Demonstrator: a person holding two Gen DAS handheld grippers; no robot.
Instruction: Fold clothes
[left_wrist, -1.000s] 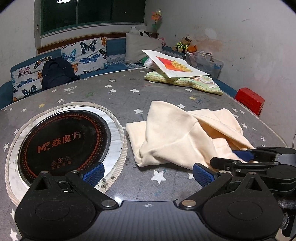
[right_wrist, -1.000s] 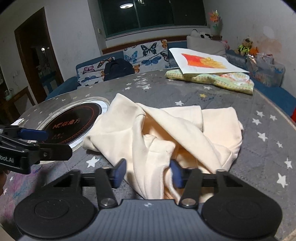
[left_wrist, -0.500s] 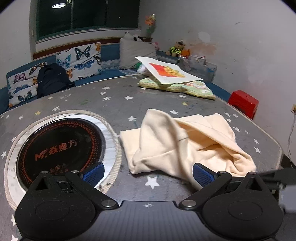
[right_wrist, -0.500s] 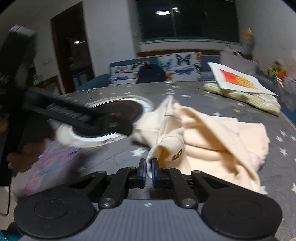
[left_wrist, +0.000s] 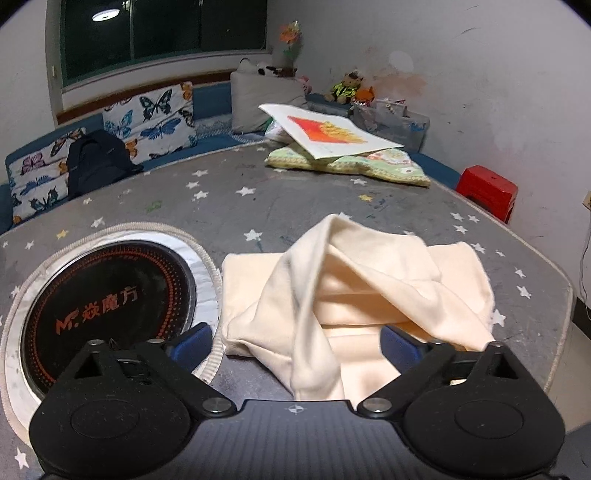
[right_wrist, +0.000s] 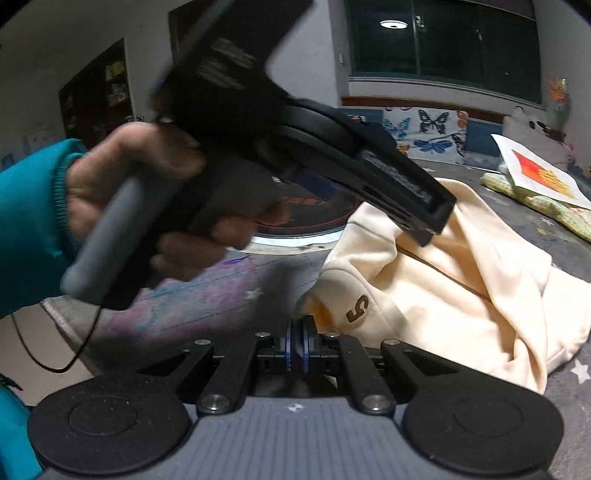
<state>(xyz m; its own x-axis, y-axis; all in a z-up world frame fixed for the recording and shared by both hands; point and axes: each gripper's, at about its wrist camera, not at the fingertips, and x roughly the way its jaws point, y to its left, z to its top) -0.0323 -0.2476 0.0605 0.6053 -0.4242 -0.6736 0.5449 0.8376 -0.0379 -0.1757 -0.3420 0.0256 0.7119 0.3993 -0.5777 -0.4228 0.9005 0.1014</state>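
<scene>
A cream garment (left_wrist: 369, 280) lies crumpled on the grey star-patterned table (left_wrist: 295, 199). My left gripper (left_wrist: 295, 343) hovers over its near side with a long fold of cloth running between the blue pads (left_wrist: 192, 341); the jaws stand wide and are closing, and the pads are not pressing on the cloth. In the right wrist view my right gripper (right_wrist: 299, 339) is shut on the garment's (right_wrist: 443, 288) near corner, beside a brown "5" mark (right_wrist: 358, 308). A hand (right_wrist: 140, 184) in a teal sleeve holds the left gripper just above the cloth.
A round black induction hob (left_wrist: 103, 306) is set into the table at the left. A green cushion (left_wrist: 369, 166) under a picture board (left_wrist: 332, 133) lies at the far side. A red stool (left_wrist: 487, 192) stands past the right edge, and a dark backpack (left_wrist: 96, 162) is on the bench.
The right gripper shut on the garment's corner and drew it across toward the left hand. The left gripper now has a cloth fold between its jaws, which have narrowed a little.
</scene>
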